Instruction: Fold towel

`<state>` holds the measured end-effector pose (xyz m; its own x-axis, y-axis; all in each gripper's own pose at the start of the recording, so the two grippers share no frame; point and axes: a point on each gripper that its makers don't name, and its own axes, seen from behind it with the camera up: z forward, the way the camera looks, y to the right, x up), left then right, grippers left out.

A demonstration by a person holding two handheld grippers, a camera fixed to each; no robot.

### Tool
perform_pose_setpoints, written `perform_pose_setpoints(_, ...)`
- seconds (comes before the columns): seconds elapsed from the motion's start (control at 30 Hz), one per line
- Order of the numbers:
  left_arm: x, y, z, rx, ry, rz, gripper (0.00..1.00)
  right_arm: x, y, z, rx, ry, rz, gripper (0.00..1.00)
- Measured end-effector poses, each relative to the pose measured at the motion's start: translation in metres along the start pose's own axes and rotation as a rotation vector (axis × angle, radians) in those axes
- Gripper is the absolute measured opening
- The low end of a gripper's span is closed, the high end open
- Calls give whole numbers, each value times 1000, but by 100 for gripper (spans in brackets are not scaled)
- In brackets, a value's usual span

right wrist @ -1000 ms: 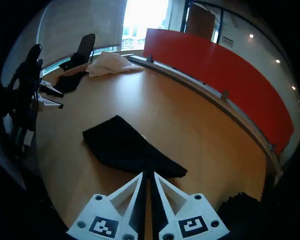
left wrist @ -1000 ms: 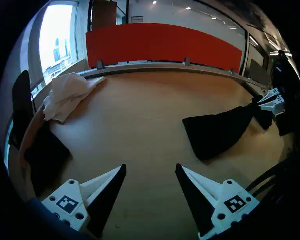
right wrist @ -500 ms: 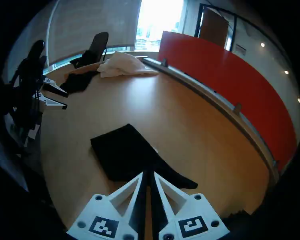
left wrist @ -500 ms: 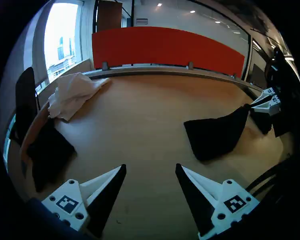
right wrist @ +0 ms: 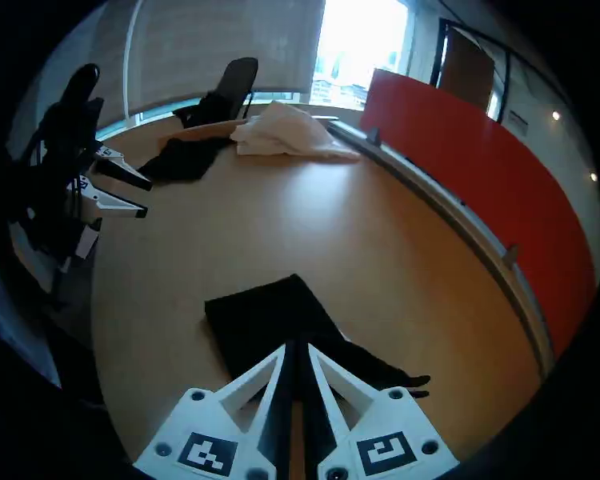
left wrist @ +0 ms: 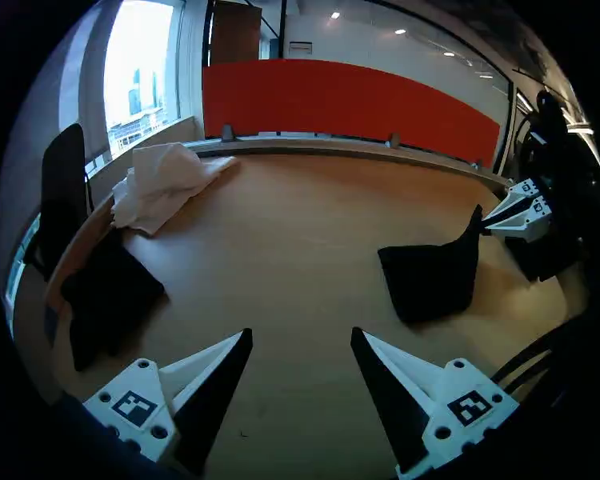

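Left gripper view has my left tongs level and low over the bare wood of the counter, spread wide with nothing between them. Off toward the counter's right edge, my right tongs are pinched narrow on one corner of the black towel, holding that corner up in a peak while the rest lies flat on the counter. In the right gripper view the towel runs straight out from the nearly closed fingertips toward the middle of the counter.

Compared with a second ago, the towel is bunched shorter: it then stretched long and low toward the right edge, and the pinched corner now stands higher and nearer its body. A white cloth sits at the far left corner, with a dark cloth at the left edge.
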<state>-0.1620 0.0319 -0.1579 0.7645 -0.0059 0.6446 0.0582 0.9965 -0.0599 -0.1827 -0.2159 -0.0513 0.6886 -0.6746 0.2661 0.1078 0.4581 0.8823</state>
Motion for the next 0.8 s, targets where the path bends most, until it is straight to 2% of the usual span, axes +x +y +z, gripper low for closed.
perform_pose_setpoints(0.3, -5, -8, -5, 17, 8, -11, 91, 5, -28, 35, 75, -40, -18, 5)
perform_pose_setpoints(0.6, -18, -9, -3, 20, -8, -10, 91, -7, -56, 81, 147, -80, 7, 5)
perform_pose_setpoints(0.8, -19, -8, -2, 17, -11, 0, 91, -11, -61, 91, 164, -90, 13, 5)
